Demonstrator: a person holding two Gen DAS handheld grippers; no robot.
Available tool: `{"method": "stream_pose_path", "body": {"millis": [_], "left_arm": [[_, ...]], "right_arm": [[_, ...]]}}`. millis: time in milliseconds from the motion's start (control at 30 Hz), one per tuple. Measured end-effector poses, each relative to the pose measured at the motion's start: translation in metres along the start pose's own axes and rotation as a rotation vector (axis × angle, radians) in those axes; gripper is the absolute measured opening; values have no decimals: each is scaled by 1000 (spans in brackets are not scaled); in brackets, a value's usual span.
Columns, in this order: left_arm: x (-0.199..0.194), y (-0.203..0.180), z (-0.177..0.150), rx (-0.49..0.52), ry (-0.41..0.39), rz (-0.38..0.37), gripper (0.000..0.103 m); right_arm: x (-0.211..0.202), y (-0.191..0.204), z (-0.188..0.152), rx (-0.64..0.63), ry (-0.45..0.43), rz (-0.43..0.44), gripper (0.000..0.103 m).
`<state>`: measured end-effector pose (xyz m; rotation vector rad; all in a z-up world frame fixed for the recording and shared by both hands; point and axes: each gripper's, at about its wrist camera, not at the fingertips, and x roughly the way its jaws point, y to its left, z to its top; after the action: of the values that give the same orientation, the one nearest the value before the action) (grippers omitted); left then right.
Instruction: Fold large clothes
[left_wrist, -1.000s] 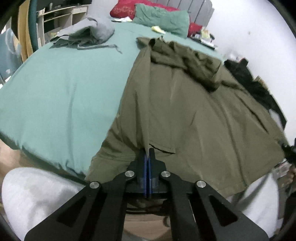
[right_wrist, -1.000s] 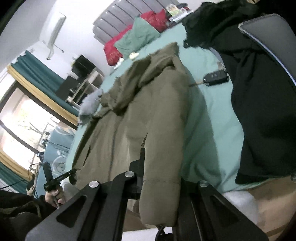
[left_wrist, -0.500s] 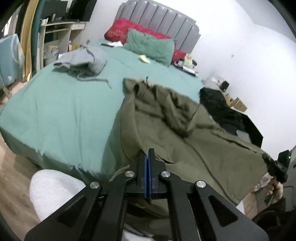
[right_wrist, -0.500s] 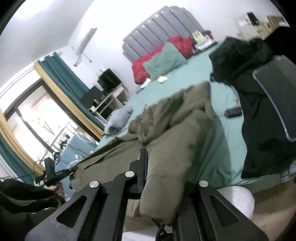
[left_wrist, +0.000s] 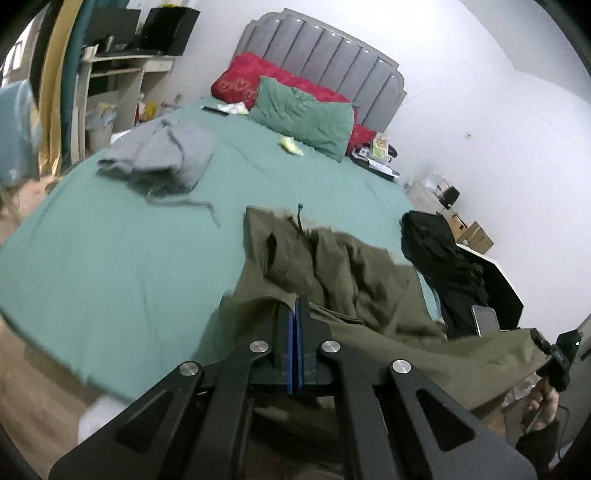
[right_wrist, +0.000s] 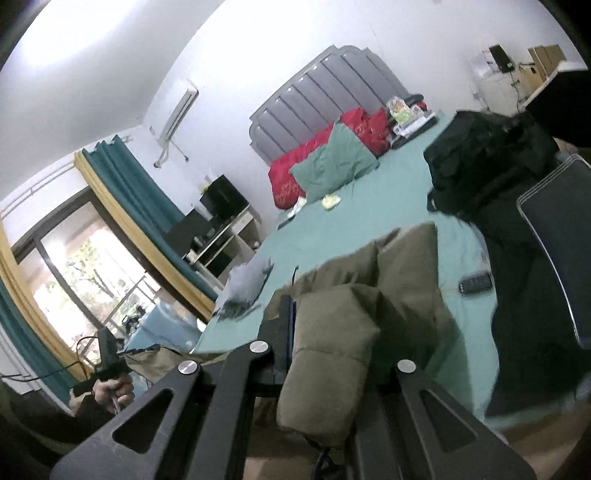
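Pinching olive jacket (left_wrist: 343, 266) hems, both grippers hold it above bed (left_wrist: 110, 251).

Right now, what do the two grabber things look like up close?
The left gripper and the right gripper look alike: black frames shaped like a wide V, with triangle cut-outs, round silver bolts and thin blue pads on the fingers. In the right wrist view a bare hand holds the other gripper's black handle, with a thin cable trailing from it.
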<state>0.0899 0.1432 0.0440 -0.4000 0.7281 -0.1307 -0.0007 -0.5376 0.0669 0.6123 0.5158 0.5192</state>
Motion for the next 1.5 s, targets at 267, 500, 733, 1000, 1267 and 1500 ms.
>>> {"method": "stream_pose_path", "body": {"millis": [267,500,733,1000,1267,1500], "left_arm": [[108,7,108,-70,-4,-35,1],[245,37,170,-197,30,-16,9],[267,86,159,-268,-74,57,77],[266,65,56,40,145,69,77],[293,53,-23,77,244,107,77],[271,52,-26,-14,225,90,4]], "right_arm": [[101,-12,88,-95,-21,-68,4],[239,-81,146,-104,21,-223,5],[357,-177,121,-21,263,-356,39],[267,-172,111,-37,123,-309,102],[215,-165,14,24,315,-309,102],[200,-185,-37,199,296,-224,22]]}}
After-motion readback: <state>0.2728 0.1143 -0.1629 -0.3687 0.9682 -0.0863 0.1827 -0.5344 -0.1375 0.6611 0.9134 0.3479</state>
